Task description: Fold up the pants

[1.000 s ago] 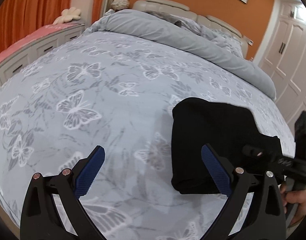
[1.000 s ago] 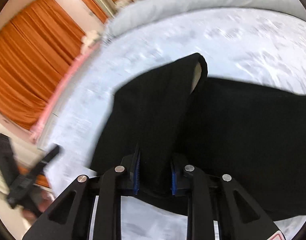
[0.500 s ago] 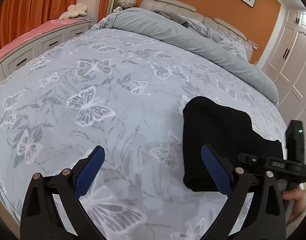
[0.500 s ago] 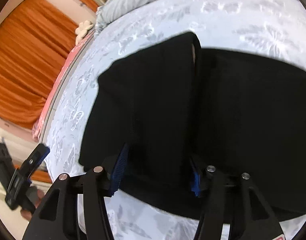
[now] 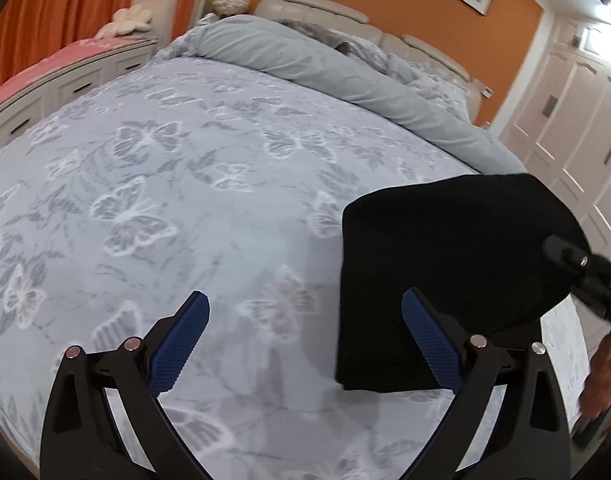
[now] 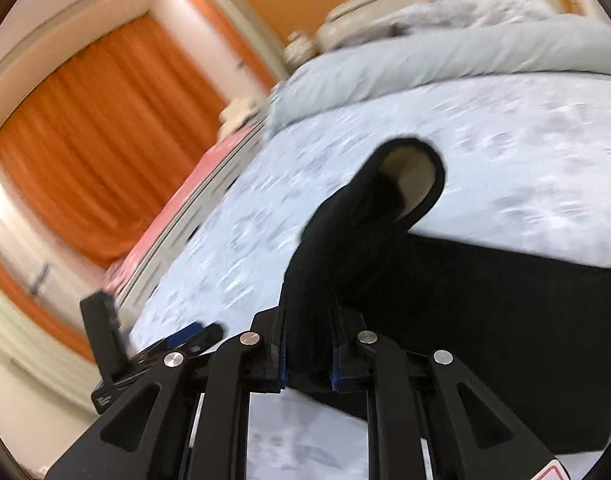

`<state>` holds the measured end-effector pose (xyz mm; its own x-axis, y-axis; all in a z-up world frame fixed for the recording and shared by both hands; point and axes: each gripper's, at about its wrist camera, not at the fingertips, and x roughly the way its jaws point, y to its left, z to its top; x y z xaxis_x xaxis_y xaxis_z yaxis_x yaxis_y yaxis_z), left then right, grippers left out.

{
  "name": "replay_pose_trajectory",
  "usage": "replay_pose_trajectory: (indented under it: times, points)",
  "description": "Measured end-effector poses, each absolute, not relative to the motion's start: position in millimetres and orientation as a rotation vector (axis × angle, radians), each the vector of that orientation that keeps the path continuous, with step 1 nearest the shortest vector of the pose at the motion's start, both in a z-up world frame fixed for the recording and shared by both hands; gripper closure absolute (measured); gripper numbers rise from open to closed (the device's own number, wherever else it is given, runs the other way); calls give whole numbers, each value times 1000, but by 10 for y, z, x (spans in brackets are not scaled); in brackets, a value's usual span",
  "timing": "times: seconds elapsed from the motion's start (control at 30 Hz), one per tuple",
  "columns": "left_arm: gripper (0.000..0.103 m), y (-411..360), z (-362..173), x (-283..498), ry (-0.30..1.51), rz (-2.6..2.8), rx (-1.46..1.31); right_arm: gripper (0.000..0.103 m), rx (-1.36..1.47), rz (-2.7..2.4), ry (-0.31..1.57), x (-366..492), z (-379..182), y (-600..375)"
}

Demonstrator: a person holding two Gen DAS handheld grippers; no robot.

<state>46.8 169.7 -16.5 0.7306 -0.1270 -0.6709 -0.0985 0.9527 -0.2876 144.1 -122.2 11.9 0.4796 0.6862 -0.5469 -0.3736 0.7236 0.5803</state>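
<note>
On a butterfly-print bed, the right gripper is closing on a raised fold of soft, limp black pants, best taken by a doubled edge, while the left gripper hangs wide open, empty, just beside them.

1. The folded black fabric pants lie on the butterfly-print bed cover, toward the right side of the bed in the left wrist view.
2. The rolled grey duvet lies behind the pants, before the padded cream headboard.
3. The left gripper hangs above the cover, just left of the pants.
4. The right gripper, its jaws closing, has a raised fold of the pants between them.
5. The white drawer unit stands left of the bed.
</note>
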Motion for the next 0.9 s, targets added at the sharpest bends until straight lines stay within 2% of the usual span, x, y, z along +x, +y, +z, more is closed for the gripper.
replay_pose_trajectory:
  times: [0.13, 0.23, 0.3, 0.33, 0.4, 0.43, 0.47, 0.5, 0.53, 0.77, 0.8, 0.83, 0.87, 0.9]
  points:
    - [8, 1428, -190, 514, 767, -66, -270, 89, 423, 502, 857, 1404, 24, -2025]
    - [8, 1237, -230, 545, 780, -96, -253, 87, 388, 384, 973, 1433, -329, -2483]
    - [8, 1087, -256, 585, 791, -115, -243, 79, 371, 328, 1097, 1537, -725, -2607]
    - [8, 1022, -266, 604, 795, -122, -239, 69, 354, 310, 1141, 1617, -843, -2597]
    - [8, 856, -289, 645, 804, -137, -232, 68, 347, 333, 1140, 1556, -872, -2608]
    - [8, 802, -291, 656, 805, -144, -232, 58, 326, 333, 1107, 1514, -778, -2601]
    - [8, 735, -295, 672, 806, -156, -233, 39, 298, 327, 1061, 1466, -671, -2597]
    - [8, 631, -299, 688, 806, -171, -227, 30, 272, 322, 1002, 1435, -581, -2595]
    - [8, 571, -300, 700, 804, -177, -221, 26, 260, 316, 972, 1395, -567, -2655]
    - [8, 173, -437, 808, 825, -215, -166, 26, 586, 294, 935, 1837, -790, -3113]
    - [8, 148, -469, 823, 834, -212, -150, 27, 577, 291, 947, 1902, -833, -3056]
    - [8, 131, -500, 835, 841, -209, -132, 37, 529, 297, 967, 1997, -911, -2927]
    - [8, 129, -517, 838, 844, -207, -120, 68, 486, 307, 986, 2030, -943, -2809]
    - [8, 139, -533, 843, 847, -204, -113, 94, 445, 298, 1006, 2064, -981, -2718]
